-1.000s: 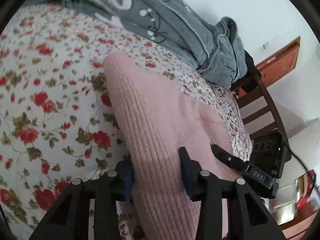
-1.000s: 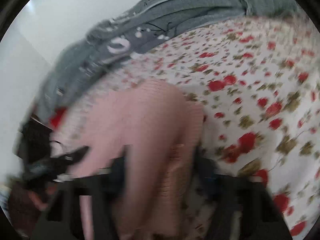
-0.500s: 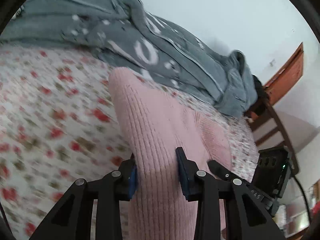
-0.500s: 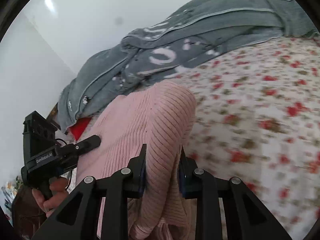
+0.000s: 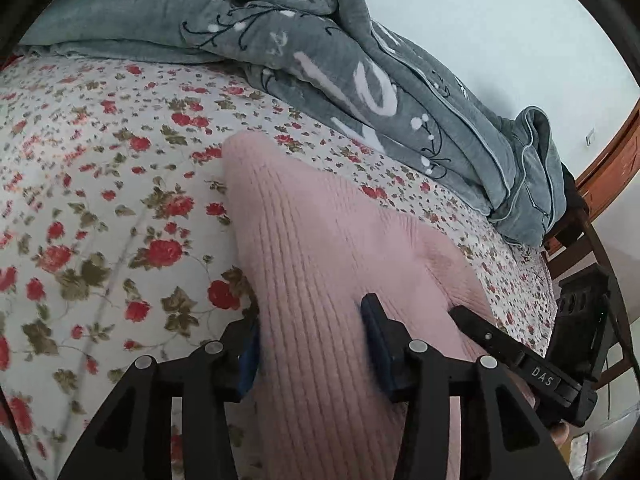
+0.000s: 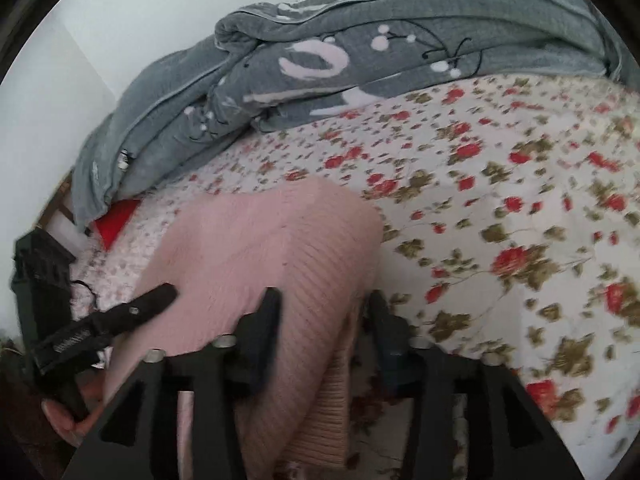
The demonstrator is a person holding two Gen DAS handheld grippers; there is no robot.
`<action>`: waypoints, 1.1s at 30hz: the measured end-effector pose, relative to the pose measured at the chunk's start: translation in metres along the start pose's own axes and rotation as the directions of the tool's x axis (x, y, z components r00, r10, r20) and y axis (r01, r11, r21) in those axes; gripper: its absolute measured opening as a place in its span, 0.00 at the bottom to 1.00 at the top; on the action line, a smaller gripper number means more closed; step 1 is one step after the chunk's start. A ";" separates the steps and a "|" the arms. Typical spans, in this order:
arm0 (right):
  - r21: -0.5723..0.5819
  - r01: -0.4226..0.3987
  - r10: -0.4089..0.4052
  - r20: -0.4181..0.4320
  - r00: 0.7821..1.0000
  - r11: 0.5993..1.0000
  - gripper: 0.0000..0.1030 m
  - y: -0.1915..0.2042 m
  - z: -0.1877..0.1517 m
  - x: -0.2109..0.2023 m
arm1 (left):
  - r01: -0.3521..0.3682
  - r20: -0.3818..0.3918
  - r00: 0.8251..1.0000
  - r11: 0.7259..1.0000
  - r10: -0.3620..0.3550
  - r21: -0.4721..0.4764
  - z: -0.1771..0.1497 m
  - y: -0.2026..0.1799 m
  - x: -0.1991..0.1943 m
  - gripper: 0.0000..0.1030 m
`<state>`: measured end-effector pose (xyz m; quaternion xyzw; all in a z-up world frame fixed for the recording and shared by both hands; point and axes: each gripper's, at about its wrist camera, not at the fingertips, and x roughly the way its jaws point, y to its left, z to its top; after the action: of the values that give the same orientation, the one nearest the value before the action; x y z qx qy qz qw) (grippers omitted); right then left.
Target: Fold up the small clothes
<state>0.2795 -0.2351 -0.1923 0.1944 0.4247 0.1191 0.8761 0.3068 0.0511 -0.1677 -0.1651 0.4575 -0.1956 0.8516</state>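
Between the left gripper's (image 5: 310, 344) parted fingers runs a fold of the pink sweater (image 5: 320, 264); whether the pads press it, I cannot tell. Likewise the right gripper (image 6: 320, 324) straddles the sweater's other edge, jaws apart. Beneath lies the floral sheet (image 5: 100, 200), with a grey blanket (image 5: 360, 60) bunched beyond by the wall.

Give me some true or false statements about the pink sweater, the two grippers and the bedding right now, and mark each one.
1. The pink sweater lies on a floral sheet. True.
2. The left gripper hangs away from the sweater. False: its jaws straddle the knit.
3. A grey blanket is bunched beyond the sweater. True.
4. The right gripper straddles the blanket. False: its jaws straddle the sweater.
5. The sweater is blue. False: pink.
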 end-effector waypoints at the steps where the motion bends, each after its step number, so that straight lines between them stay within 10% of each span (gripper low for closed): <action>1: 0.018 -0.022 0.023 -0.002 1.000 1.000 0.52 -0.004 0.002 -0.004 | -0.012 0.014 1.000 1.000 0.012 0.014 0.000 -0.002 -0.007 0.44; 9: -0.087 0.026 -0.008 0.201 0.980 0.996 0.47 0.032 -0.011 -0.072 | -0.073 0.216 0.976 0.973 0.025 0.218 -0.013 -0.043 -0.059 0.44; 16: -0.220 0.120 -0.073 0.212 0.975 0.968 0.11 0.054 -0.060 -0.037 | -0.256 0.314 0.936 0.917 0.157 0.305 -0.070 -0.046 -0.034 0.34; 33: -0.263 0.165 -0.098 0.250 0.963 0.950 0.11 0.059 -0.071 -0.038 | -0.212 0.353 0.924 0.965 0.148 0.151 -0.085 -0.025 -0.035 0.43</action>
<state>0.1975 -0.1794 -0.1803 0.0514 0.3094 0.0956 0.9447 0.2131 0.0374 -0.1756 -0.0727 0.2972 -0.1269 0.9435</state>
